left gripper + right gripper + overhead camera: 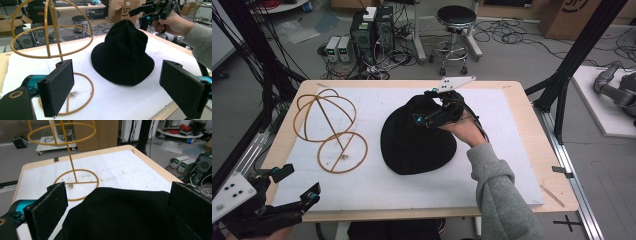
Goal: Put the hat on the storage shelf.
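Right gripper (435, 114) (wide open) over black hat (412, 142)

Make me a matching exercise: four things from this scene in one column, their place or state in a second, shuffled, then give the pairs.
Things:
1. black hat
2. wire hat stand
3. left tongs
4. right tongs

Places or states:
A. open, at the table's near left corner
B. yellow, upright on the white mat's left part
C. open, over the hat's crown
D. brim down at mid-mat

Pairs: 1-D, 2-B, 3-A, 4-C
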Demonstrator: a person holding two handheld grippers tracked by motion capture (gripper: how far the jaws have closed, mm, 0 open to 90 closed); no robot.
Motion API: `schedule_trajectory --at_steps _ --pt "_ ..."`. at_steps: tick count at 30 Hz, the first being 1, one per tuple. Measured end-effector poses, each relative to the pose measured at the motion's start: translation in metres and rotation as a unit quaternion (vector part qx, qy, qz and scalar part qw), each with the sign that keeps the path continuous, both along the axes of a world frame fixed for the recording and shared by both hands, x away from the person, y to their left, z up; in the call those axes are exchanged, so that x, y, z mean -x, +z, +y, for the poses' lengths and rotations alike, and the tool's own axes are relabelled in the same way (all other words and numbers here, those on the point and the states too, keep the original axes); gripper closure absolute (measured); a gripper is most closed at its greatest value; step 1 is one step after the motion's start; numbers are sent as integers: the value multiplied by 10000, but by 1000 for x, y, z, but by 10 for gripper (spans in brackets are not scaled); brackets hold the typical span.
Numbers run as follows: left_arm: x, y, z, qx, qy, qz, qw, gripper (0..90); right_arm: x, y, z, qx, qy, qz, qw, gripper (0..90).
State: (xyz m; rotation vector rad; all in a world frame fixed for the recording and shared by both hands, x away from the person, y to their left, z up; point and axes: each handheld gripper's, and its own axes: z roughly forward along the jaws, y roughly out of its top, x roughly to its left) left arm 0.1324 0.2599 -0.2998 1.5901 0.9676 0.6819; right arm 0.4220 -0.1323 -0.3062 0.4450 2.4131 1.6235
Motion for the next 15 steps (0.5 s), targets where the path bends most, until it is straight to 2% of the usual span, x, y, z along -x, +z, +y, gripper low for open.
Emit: schedule_trajectory --at_steps 5,7,12,15 --pt "5 0 0 -4 20 -18 10000 128 -5 1 11 5 70 -30 10000 21" --pt "6 0 0 -12 23 -5 10000 127 -9 -2 15 81 59 -28 9999 21" --pt "9 -1 3 -21 60 10 10000 127 -18 -10 16 192 12 44 9998 51" --pt "10 -2 4 -13 86 23 10000 128 -20 -12 17 225 -36 -10 9997 92"
